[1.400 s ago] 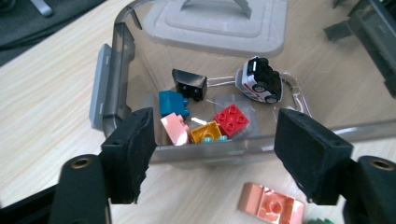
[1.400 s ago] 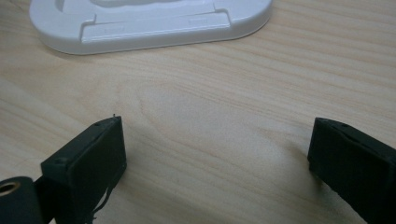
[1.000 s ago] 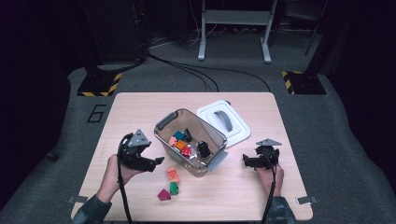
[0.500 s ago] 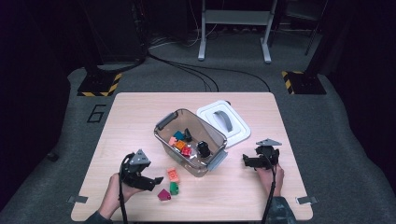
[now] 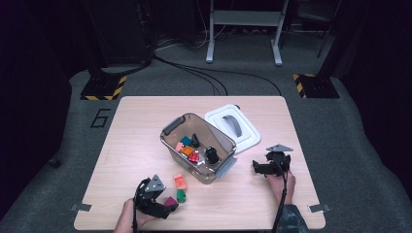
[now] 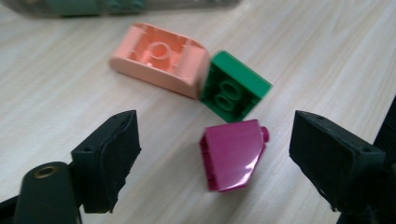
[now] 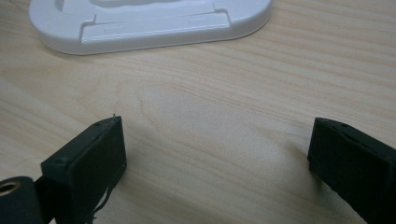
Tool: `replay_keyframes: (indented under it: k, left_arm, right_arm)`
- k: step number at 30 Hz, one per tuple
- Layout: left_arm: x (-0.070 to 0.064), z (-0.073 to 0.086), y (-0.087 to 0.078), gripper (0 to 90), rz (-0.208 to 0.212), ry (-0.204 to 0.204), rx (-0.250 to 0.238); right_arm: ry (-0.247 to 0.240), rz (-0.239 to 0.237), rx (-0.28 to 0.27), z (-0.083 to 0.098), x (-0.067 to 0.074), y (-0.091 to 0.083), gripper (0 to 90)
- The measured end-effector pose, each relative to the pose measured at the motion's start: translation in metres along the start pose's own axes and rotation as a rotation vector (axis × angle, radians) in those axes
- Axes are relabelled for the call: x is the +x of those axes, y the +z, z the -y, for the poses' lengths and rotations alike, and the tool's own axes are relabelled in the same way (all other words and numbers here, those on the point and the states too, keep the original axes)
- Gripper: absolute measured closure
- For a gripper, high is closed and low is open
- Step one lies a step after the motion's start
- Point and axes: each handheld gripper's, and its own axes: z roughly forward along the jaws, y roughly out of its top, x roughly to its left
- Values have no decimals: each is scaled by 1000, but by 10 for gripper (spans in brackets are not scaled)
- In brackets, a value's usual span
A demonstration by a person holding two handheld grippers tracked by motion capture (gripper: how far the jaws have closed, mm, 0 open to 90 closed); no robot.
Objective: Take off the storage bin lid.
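While the left gripper stands wide open around it, untouched, the glossy magenta sloped brick lies tilted.

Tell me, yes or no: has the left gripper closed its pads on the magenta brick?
No: in the left gripper view the magenta brick lies on the table between the left gripper pads, with a gap on each side.

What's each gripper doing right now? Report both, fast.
Left gripper: open, fingers either side of the magenta block, not touching it.
Right gripper: open, nothing between its fingers, over bare table.
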Motion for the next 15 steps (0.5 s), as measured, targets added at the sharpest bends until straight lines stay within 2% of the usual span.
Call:
replay_keyframes:
  k: [2,4,8,12,15]
  left_arm:
    - [-2,2,3,249,6,15,14]
    - [-3,5,6,299,21,12,8]
    - [-5,7,7,411,15,16,-9]
    - [-5,8,8,519,10,27,-6]
    - [-5,9,7,543,8,32,-10]
  right_arm:
    - [0,0,0,0,0,0,34]
    - [0,0,0,0,0,0,34]
    - [0,0,0,0,0,0,34]
    - [1,1,0,0,0,0,36]
    - [-5,-3,2,0,0,0,36]
